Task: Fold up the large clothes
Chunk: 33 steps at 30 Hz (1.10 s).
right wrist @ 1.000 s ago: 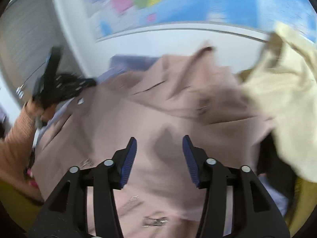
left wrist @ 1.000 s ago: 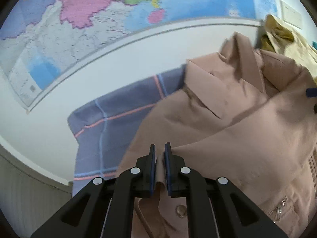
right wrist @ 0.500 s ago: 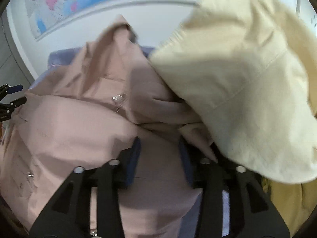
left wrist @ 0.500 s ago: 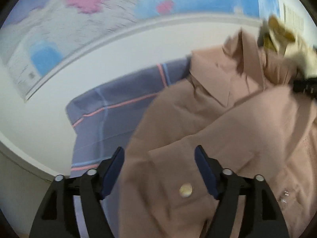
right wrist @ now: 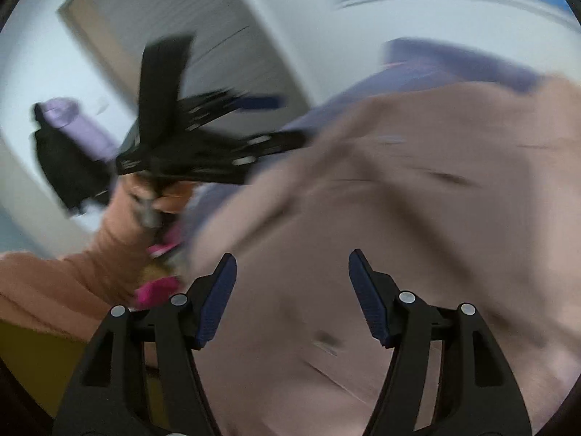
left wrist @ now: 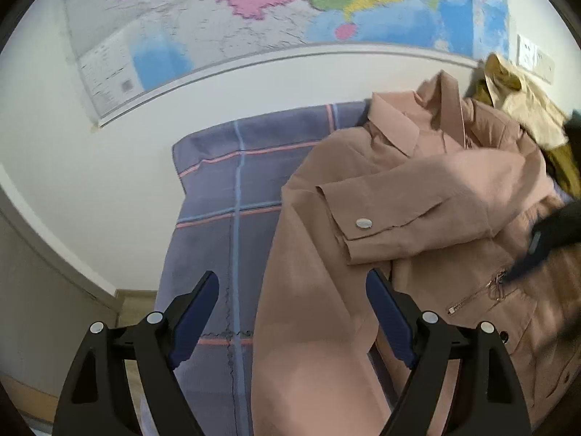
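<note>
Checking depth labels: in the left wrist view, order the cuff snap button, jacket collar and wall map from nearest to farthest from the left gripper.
From the left gripper, whose jaws are opening with nothing pinched:
1. Snap button on the folded sleeve cuff, just ahead, slightly right.
2. Collar of the pink jacket, further back, right of centre.
3. Wall map, on the wall behind the bed, across the top.

Right wrist view is motion-smeared: the pink jacket [right wrist: 399, 218] ahead of the right gripper [right wrist: 292, 290] shows no readable seams, and the left gripper [right wrist: 203, 145] up-left of it is a black streak. In the left wrist view, the jacket's hem runs off the bottom edge behind the left gripper. The right gripper at far right is a dark blur cut by the frame.
</note>
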Motion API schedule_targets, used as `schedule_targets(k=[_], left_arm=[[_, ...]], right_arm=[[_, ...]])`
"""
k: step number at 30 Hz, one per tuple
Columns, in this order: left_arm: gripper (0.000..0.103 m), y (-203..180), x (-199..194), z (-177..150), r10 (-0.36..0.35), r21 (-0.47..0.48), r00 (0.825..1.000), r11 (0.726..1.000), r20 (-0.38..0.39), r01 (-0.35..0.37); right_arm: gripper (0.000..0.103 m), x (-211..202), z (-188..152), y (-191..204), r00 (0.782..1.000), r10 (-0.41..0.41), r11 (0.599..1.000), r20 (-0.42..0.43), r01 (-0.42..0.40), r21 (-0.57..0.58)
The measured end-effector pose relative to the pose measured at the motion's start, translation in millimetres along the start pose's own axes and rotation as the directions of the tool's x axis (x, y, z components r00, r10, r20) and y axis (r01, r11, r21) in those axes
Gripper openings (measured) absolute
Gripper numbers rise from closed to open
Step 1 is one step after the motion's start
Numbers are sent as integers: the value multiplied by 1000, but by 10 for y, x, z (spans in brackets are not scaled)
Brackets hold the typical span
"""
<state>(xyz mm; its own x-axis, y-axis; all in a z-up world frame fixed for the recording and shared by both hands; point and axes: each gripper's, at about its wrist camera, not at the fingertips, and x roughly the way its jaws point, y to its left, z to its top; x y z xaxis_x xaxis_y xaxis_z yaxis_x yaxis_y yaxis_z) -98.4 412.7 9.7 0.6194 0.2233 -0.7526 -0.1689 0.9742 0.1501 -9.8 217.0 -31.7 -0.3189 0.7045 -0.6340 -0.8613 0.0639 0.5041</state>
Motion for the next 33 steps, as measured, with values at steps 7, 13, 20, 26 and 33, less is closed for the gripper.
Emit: schedule_targets(k=[7,13,20,26,33], left_arm=[[80,219,-284,-2,12,-92,997,996,71,-6],[80,460,-423,-94,22,-160,996,987,91,-7],[80,912,-1000,35,-71,-280,955,947,289,155],[83,627,-992,251,-121,-192,941,963,316,188],[83,-324,-110,364,-256,-22,962,966,91,259]], right_arm=[[67,1072,262,280,987,69,998,-143,-69,7],[2,1164,348,292,976,167,985,-138,-159,69],[2,-227,911,445,993,102,992,64,-97,-78],[7,-1467,886,80,982,-81,994,170,91,-55],[33,-1715,141,-909,938,-346,923,10,338,185]])
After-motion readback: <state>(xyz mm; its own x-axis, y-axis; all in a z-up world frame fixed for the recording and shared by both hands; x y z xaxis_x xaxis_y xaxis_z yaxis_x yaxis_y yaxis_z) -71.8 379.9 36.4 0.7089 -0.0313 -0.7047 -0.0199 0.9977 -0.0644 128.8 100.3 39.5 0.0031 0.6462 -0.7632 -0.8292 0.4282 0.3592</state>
